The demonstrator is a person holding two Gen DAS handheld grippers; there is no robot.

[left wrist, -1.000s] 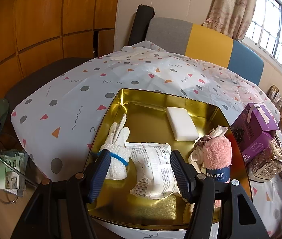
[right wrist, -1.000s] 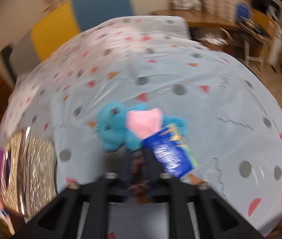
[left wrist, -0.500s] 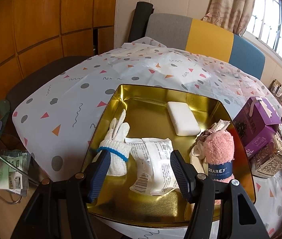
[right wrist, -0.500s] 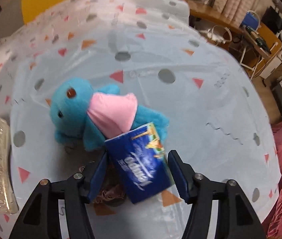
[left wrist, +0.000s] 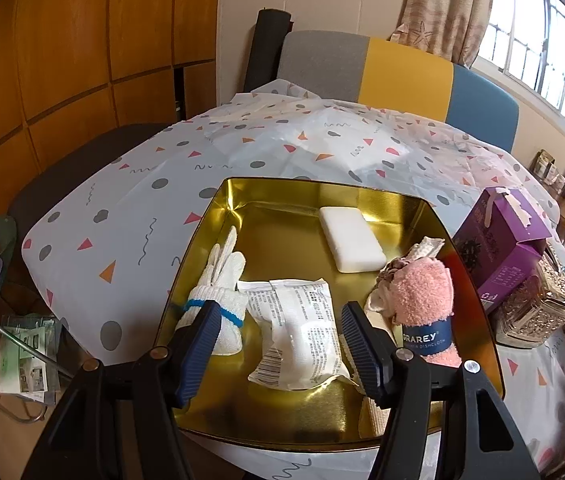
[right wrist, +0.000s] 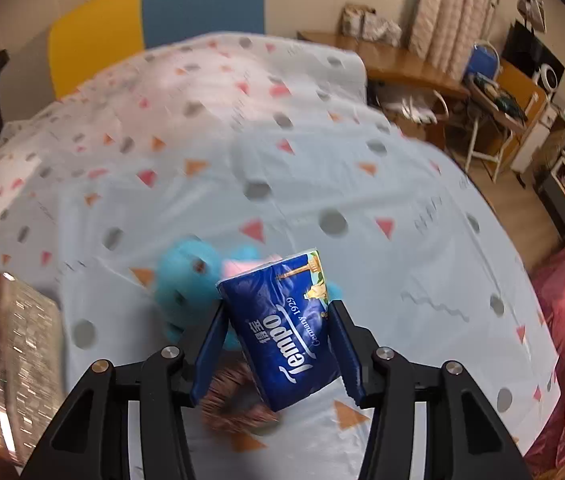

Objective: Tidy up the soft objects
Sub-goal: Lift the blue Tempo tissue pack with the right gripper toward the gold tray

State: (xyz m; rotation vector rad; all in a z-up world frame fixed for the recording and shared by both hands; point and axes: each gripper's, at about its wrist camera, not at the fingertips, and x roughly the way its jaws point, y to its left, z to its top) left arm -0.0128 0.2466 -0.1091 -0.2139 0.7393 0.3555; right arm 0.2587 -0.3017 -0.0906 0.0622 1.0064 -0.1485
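My right gripper [right wrist: 278, 354] has just closed on the glossy tissue pack [right wrist: 284, 330], hiding the blurred plush [right wrist: 186, 284] behind it; left gripper [left wrist: 282, 344] gapes, empty.

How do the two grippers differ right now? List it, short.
The right gripper has a blue tissue pack clamped between its pads, having just closed in on it; the left gripper stands open with nothing gripped.
The right gripper is over the tablecloth by the blue plush toy; the left gripper hovers above the gold tray.
Both have black frames and blue ribbed pads.
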